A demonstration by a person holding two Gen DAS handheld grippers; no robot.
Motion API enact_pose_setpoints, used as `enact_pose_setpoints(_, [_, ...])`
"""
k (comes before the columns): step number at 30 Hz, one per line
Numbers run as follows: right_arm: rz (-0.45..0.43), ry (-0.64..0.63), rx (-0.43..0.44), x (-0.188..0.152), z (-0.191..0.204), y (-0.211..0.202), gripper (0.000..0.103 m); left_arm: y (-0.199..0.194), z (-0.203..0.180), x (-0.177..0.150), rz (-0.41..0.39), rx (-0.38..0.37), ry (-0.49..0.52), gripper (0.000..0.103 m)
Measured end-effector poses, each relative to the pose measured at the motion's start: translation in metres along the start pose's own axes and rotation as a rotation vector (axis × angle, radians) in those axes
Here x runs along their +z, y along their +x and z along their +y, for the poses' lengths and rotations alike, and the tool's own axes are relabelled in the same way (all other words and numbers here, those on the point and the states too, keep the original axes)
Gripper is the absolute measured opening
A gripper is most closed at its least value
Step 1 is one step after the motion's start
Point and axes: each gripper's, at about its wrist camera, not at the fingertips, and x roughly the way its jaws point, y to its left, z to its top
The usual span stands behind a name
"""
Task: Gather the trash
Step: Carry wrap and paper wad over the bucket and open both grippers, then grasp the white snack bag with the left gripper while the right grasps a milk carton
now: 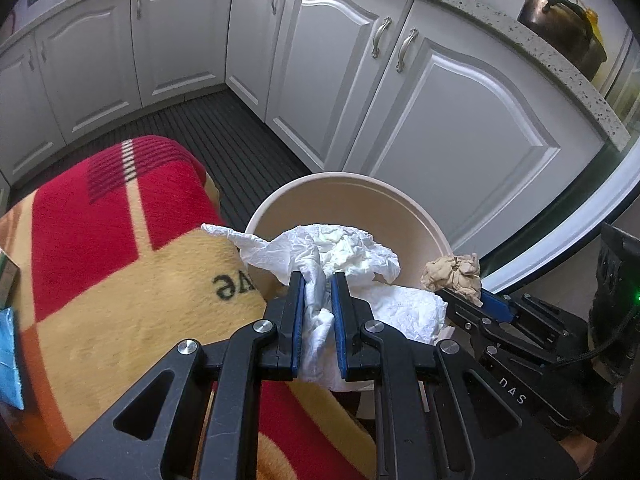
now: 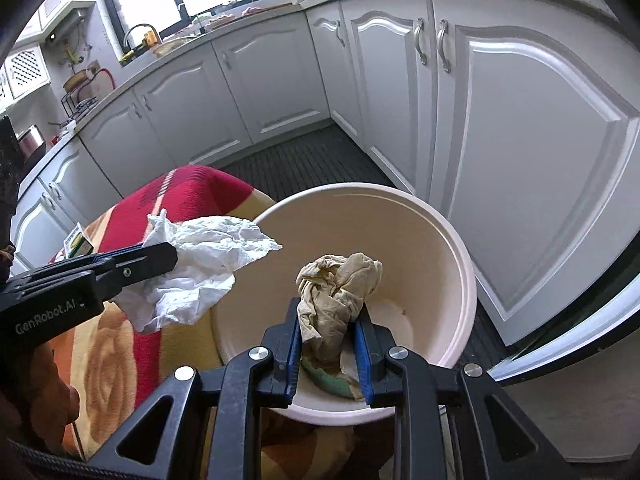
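My left gripper is shut on a crumpled white tissue and holds it over the near left rim of a cream bin. It also shows in the right wrist view with the tissue. My right gripper is shut on a crumpled brown paper wad above the inside of the bin. In the left wrist view the right gripper holds the wad at the bin's right side. Green and pale scraps lie at the bin's bottom.
A red and yellow blanket covers the surface left of the bin. White cabinet doors stand close behind the bin, over a dark slatted floor. A small box lies on the blanket. A dark pot sits on the counter.
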Motion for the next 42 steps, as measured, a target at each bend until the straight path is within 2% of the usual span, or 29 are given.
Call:
enact_pose_setpoints(8, [0.025, 0.035, -0.014, 0.000, -0.010, 0.018, 0.022, 0.010, 0.003, -0.002, 0.003, -0.035, -0.016, 0.012])
enact_pose_setpoints(9, [0.028, 0.037, -0.017, 0.001, -0.010, 0.020, 0.026, 0.010, 0.004, -0.003, 0.003, -0.033, -0.016, 0.014])
enact_pose_setpoints(10, [0.036, 0.038, -0.024, 0.001, -0.010, 0.024, 0.030, 0.011, 0.004, -0.003, 0.007, -0.032, -0.014, 0.021])
enact_pose_setpoints(11, [0.042, 0.039, -0.031, 0.000, -0.011, 0.026, 0.041, 0.012, 0.004, -0.004, 0.012, -0.028, -0.009, 0.026])
enact_pose_setpoints(12, [0.043, 0.043, -0.039, -0.001, -0.012, 0.027, 0.046, 0.013, 0.004, -0.004, 0.014, -0.022, -0.006, 0.038])
enact_pose_setpoints(13, [0.040, 0.050, -0.045, -0.002, -0.013, 0.028, 0.046, 0.012, 0.005, -0.005, 0.010, -0.020, -0.005, 0.047])
enact_pose_setpoints(14, [0.042, 0.053, -0.047, -0.002, -0.014, 0.029, 0.046, 0.011, 0.006, -0.006, 0.004, -0.023, -0.010, 0.049])
enact_pose_setpoints(17, [0.054, 0.063, -0.042, -0.004, -0.015, 0.032, 0.046, 0.009, 0.009, -0.006, 0.008, -0.030, -0.026, 0.050])
enact_pose_setpoints(30, [0.038, 0.024, -0.037, -0.011, 0.002, 0.020, 0.049, -0.013, 0.022, -0.011, -0.034, 0.075, -0.047, 0.050])
enact_pose_setpoints(42, [0.015, -0.043, 0.020, -0.013, 0.048, 0.005, 0.049, -0.055, 0.053, -0.037, -0.076, 0.191, -0.086, 0.050])
